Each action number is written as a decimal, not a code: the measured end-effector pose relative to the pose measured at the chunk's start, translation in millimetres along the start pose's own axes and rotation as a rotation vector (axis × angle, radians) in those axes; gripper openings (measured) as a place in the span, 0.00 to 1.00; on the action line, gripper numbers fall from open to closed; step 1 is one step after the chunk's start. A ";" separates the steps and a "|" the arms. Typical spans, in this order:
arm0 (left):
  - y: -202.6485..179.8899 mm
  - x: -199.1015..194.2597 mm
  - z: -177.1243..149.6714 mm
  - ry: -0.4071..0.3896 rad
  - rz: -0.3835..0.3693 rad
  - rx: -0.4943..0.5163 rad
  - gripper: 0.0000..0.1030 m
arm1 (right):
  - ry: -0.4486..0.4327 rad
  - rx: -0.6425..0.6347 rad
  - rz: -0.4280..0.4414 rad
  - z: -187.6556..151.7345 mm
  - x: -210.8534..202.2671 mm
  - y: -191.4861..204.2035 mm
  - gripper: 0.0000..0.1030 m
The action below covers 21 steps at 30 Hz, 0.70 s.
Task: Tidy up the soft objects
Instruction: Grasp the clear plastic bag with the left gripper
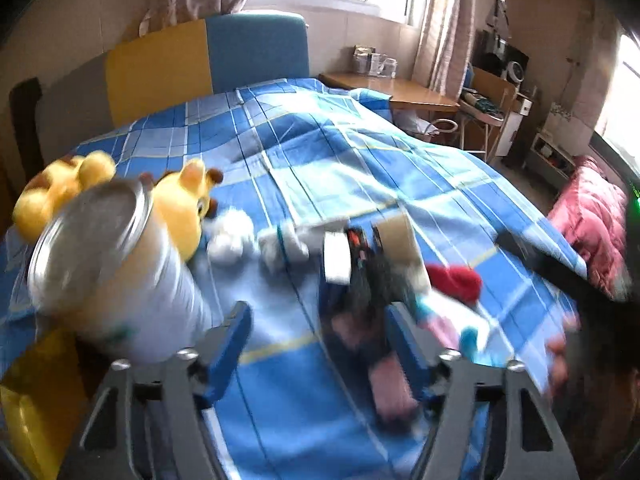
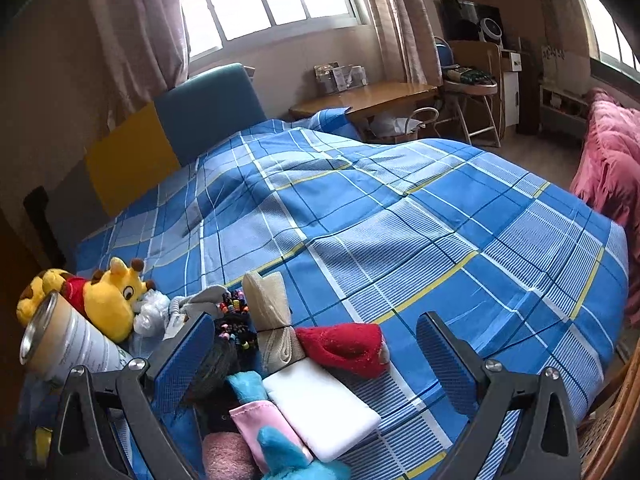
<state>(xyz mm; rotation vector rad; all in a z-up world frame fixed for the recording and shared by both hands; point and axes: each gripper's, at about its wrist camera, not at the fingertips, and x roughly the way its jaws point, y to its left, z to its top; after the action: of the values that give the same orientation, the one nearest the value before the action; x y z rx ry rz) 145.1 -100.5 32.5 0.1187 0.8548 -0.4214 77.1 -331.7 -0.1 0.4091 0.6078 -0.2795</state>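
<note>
A pile of soft things lies on the blue checked bedspread (image 2: 400,216). In the right wrist view my right gripper (image 2: 316,360) stands open over a red woolly item (image 2: 344,344), a white pad (image 2: 320,412), a beige cloth bundle (image 2: 272,320), a pink pouch (image 2: 260,420) and a blue plush (image 2: 296,460), touching none. A yellow giraffe plush (image 2: 112,304) lies at the left. The left wrist view is blurred. There my left gripper (image 1: 320,340) has its jaws apart above the bedspread (image 1: 280,400), a dark and pink bundle (image 1: 360,320) beside its right finger (image 1: 404,344), not gripped.
A metal-rimmed tin can (image 1: 112,276) leans by the giraffe (image 1: 188,204), close to the left finger (image 1: 230,344). Yellow and blue headboard (image 2: 172,136) behind. A wooden desk (image 2: 368,100) and chair (image 2: 472,96) stand beyond the bed. Pink quilt (image 2: 612,160) at right. A dark blurred shape (image 1: 568,276) crosses the right edge.
</note>
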 end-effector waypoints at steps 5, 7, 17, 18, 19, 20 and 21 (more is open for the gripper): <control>10.3 54.8 53.8 0.075 0.059 -0.049 0.35 | 0.016 0.024 0.031 0.8 2.4 -3.0 1.00; 15.3 78.9 63.6 0.121 0.095 -0.060 0.29 | 0.022 0.035 0.043 0.5 2.8 -5.1 1.00; 48.1 169.2 79.9 0.240 0.229 -0.107 0.21 | 0.074 0.054 0.090 -1.8 11.7 -5.8 1.00; 50.7 174.7 78.9 0.252 0.235 -0.109 0.21 | 0.080 0.058 0.091 -2.4 12.5 -6.5 1.00; 53.3 181.1 77.7 0.264 0.242 -0.114 0.21 | 0.085 0.061 0.093 -2.6 13.6 -7.0 1.00; 55.9 187.5 76.2 0.275 0.242 -0.117 0.21 | 0.089 0.064 0.095 -2.6 14.3 -7.5 1.00; 56.5 191.8 76.0 0.273 0.253 -0.111 0.21 | 0.092 0.067 0.096 -2.7 14.8 -7.8 1.00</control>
<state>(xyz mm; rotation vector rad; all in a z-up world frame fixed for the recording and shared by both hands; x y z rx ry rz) 333.0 -129.4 -65.7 0.1821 1.1149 -0.1207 84.6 -339.3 -13.2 0.5165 0.6679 -0.1900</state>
